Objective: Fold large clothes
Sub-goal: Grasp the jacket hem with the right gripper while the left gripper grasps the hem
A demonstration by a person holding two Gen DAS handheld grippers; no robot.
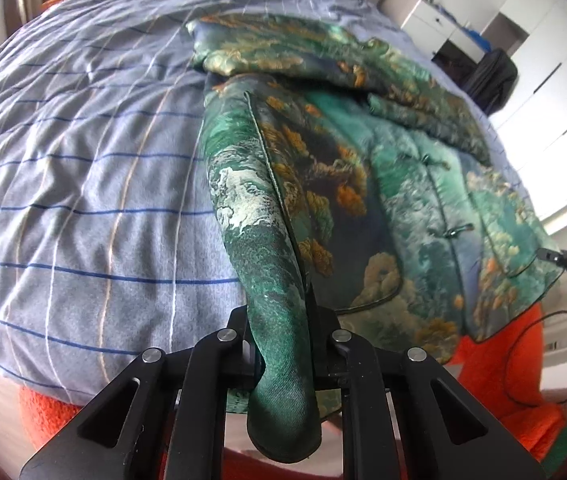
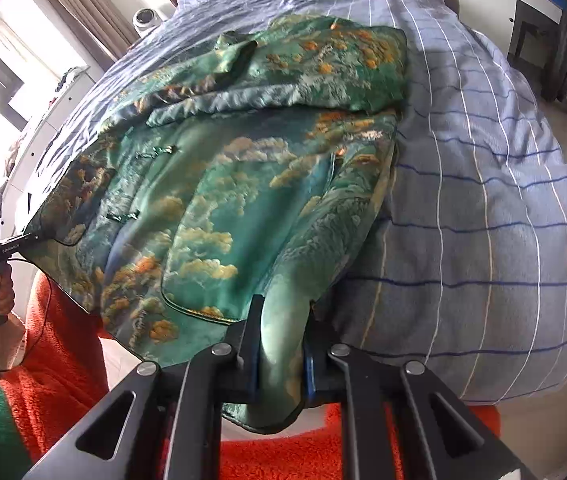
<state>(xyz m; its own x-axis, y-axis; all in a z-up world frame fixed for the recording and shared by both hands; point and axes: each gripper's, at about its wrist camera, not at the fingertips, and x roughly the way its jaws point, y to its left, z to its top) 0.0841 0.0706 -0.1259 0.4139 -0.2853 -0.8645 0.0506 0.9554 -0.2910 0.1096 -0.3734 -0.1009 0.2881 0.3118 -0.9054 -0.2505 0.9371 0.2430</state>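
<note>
So the jacket (image 1: 383, 184) is this green brocade thing with gold clouds and knot buttons, lying spread on the bed (image 1: 83, 168) ahead of both grippers, with its hem hanging off the near edge toward them. Both sleeves look already folded in across the top, far from the grippers, so I'd say we're mid-fold, at the bottom-to-top step. The left gripper (image 1: 279, 344) is clenched on a bunched bit of the hem at the jacket's left bottom corner, fabric rolled up tight between the jaws and poking out below them. The right gripper (image 2: 281, 344) is doing the same at the opposite bottom corner, jaws clamped on a thick fold of cloth. In each wrist view you can spot the other gripper way off to the side at the jacket's far corner, so the 2 are well apart with the hem strung between them. Next move, my guess: lift both corners together and carry them forward over the body toward the collar, keeping them level so the hem lands straight and the slippery fabric doesn't slide sideways. Around all that is the blue striped duvet (image 2: 483, 200) under the jacket, and an orange fuzzy blanket (image 2: 55, 360) just below the grippers at the bed's near edge.
</note>
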